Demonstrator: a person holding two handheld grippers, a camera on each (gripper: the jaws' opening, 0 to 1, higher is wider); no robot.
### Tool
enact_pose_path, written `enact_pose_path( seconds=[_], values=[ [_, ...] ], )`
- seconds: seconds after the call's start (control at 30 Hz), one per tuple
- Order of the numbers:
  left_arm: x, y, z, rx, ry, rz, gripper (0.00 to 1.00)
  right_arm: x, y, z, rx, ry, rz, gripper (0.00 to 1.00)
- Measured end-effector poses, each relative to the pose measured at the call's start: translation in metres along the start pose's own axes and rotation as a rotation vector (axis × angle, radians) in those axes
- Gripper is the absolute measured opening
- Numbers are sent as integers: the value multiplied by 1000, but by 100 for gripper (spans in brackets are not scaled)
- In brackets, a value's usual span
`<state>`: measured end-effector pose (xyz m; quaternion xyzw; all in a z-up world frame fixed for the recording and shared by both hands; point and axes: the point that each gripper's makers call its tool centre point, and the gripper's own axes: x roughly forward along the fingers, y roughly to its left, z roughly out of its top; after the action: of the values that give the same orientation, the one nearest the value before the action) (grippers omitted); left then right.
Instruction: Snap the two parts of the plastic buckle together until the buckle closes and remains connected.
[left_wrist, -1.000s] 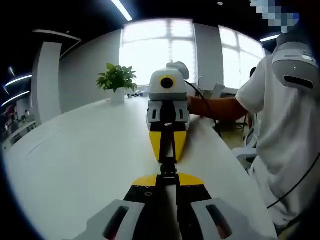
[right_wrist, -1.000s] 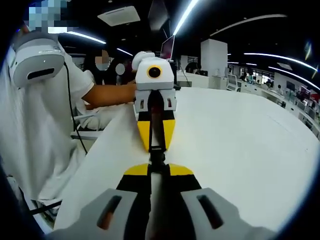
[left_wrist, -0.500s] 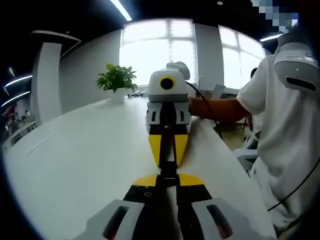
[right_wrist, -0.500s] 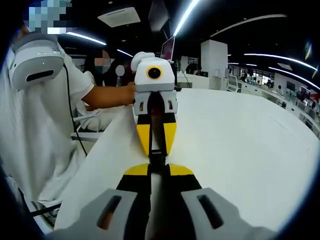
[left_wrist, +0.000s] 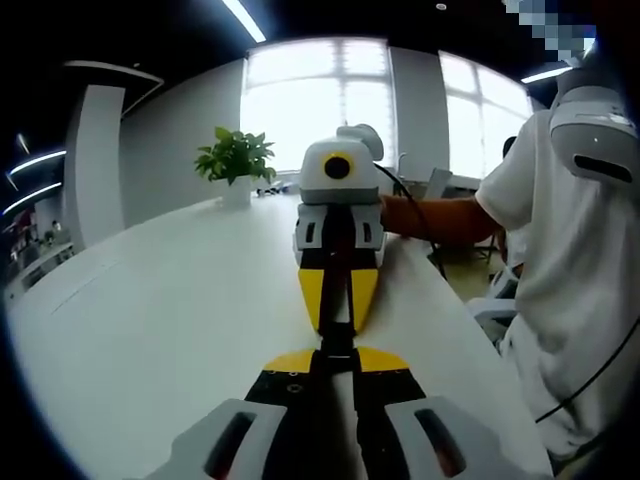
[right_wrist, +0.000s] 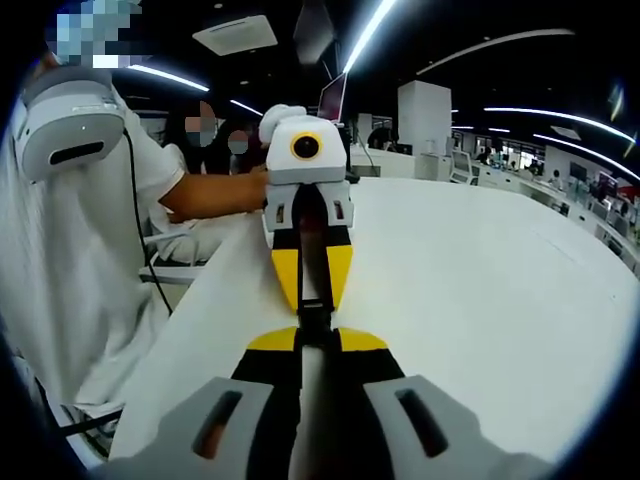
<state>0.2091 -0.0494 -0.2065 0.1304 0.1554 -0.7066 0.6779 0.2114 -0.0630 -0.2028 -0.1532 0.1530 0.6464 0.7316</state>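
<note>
At the bottom centre of the left gripper view, the left gripper (left_wrist: 336, 352) is seen with its yellow-and-black jaws drawn together on a black plastic buckle (left_wrist: 337, 340), which is held at the middle of the frame, above the white table (left_wrist: 150, 320). Directly opposite, nose to nose with it, the right gripper (left_wrist: 338, 318) is seen pointing back toward the camera, its yellow jaws likewise pressed onto the far end of the same buckle. Whether the two buckle parts are fully latched cannot be told, since the piece is small and dark between the tips. In the right gripper view the arrangement is mirrored: the right gripper (right_wrist: 314, 335) rises from the bottom centre, clamped on the buckle (right_wrist: 313, 318), and the left gripper (right_wrist: 311, 300) is met tip to tip at the centre. A potted plant (left_wrist: 234, 165) is seen at the upper left of the left gripper view, at the table's far end before bright windows. A person in a white shirt (left_wrist: 570, 300) is seen along the right side of that view.
</note>
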Motion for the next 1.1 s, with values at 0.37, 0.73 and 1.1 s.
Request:
enact_pose_path(
  seconds=[0.37,0.73,1.1],
  values=[
    [0,-1,-1,-13,0,1,11,0,-1,0,0,-4,2,11],
    [0,-1,0,-12,-6,5,22,0,0,0,-2,-8,4,11],
    [1,3,0,-19,-8,17,28,0,0,0,-3,-9,6,12]
  ],
)
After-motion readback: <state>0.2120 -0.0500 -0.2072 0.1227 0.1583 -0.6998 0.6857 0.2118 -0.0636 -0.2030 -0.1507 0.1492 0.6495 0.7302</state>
